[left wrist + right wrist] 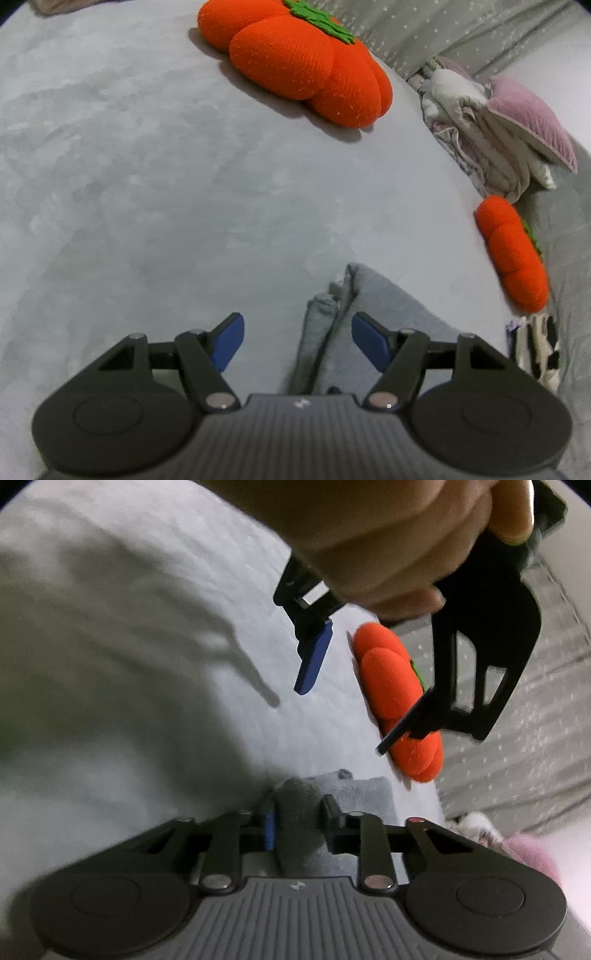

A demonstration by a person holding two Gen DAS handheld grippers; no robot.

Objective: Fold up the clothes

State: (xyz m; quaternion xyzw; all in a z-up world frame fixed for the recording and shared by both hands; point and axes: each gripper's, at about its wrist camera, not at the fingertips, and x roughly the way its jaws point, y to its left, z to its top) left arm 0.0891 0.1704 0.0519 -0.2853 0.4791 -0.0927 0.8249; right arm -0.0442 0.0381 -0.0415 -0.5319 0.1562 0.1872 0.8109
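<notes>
- I am seeing wide open room on the pale grey bed cover point(147, 166): its whole left and middle are lying bare ahead of my left gripper point(297, 341).
- The cover's right edge is curving past a big orange pumpkin cushion point(306, 66), a smaller pumpkin cushion point(511, 254) sitting right on the edge, and a heap of bedding with a pink pillow point(528, 118) just beyond it.
- My left gripper is standing released, its blue fingers point(231, 341) spread, with the light grey garment point(343, 325) lying bunched between them, the pads not pressing it.
- Only the right wrist view is showing my right gripper point(295, 829) clenching a fold of the grey garment point(299, 805) near the cover's edge.
- That view is also showing a hand point(369, 539) holding the left gripper point(343, 716) above the cover, casting a shadow on it, in front of the smaller cushion point(388, 679).
- Grey star-patterned fabric point(461, 33) is running beyond the cover, top right.
</notes>
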